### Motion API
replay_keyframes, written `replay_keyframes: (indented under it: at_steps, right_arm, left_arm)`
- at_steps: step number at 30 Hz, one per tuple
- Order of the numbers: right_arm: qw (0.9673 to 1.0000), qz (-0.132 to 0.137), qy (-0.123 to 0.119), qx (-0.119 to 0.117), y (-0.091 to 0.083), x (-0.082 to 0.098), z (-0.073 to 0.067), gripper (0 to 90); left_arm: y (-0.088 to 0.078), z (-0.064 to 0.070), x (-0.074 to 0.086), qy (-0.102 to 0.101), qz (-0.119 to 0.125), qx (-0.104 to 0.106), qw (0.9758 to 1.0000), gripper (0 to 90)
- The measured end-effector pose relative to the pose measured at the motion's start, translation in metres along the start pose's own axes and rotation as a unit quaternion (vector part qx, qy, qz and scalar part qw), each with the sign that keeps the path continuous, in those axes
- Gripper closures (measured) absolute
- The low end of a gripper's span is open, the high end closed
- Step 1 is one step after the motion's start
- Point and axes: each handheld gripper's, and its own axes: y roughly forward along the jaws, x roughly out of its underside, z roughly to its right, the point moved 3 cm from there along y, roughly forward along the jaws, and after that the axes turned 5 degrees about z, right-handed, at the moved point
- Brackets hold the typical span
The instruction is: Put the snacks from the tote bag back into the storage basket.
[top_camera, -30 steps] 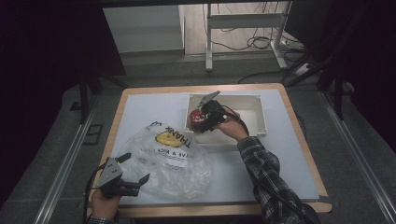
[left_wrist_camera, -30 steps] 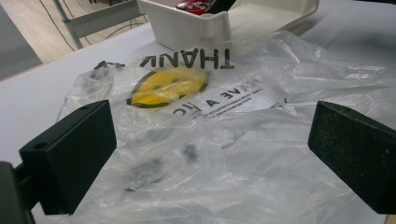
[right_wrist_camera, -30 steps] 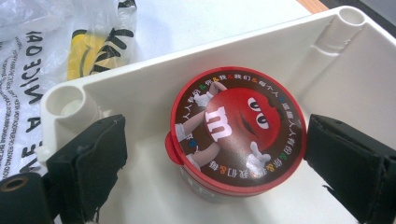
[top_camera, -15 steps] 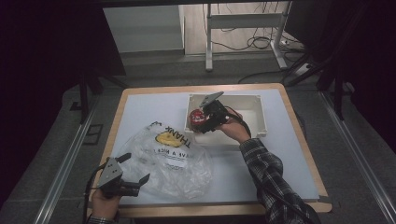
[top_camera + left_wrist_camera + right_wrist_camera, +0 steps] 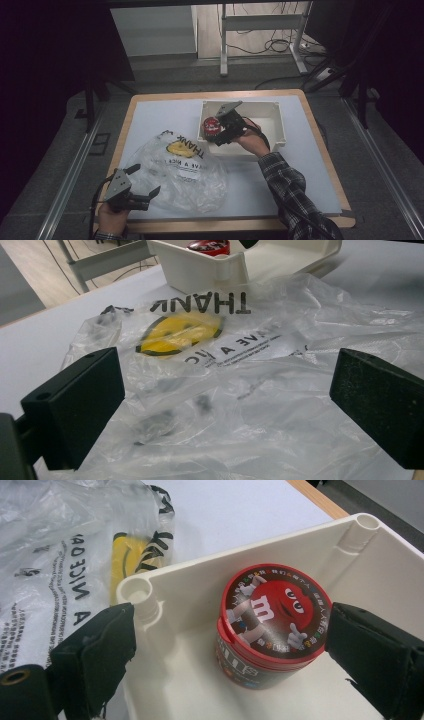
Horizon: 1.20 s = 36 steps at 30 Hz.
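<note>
Inside the white box (image 5: 200, 595), the right claw (image 5: 225, 645) spreads released around a red candy tub (image 5: 272, 625); near left, the left claw (image 5: 220, 405) gapes over a plastic bag (image 5: 240, 370).

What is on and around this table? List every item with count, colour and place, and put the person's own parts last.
candy tub: one, red with a cartoon lid, upright in a corner of the bin.
bin: one, white, open-topped, on the far half of the table.
plastic bag: one, clear with black lettering and a yellow smiley, flat on the near left of the table.
table: one, white top with wooden edge.
metal frame: one, grey, on the floor beyond the table, cables beside it.
right gripper: one, black, open around the candy tub.
left gripper: one, black, open, over the plastic bag's near edge.
sleeve: one, plaid, right forearm.
</note>
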Motion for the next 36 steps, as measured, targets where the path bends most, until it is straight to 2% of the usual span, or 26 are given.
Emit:
replay_keyframes:
  at_steps: [11, 36]
  right_arm:
    - [0.9999, 0.013, -0.004, 0.000, -0.006, 0.004, -0.007, 6.6]
    - [0.9997, 0.024, -0.001, 0.000, -0.016, 0.016, -0.015, 6.6]
  left_arm:
    - [0.000, 0.000, 0.000, 0.000, -0.001, 0.000, 1.0000, 1.0]
    - [0.000, 0.000, 0.000, 0.001, 0.000, 0.000, 1.0000, 1.0]
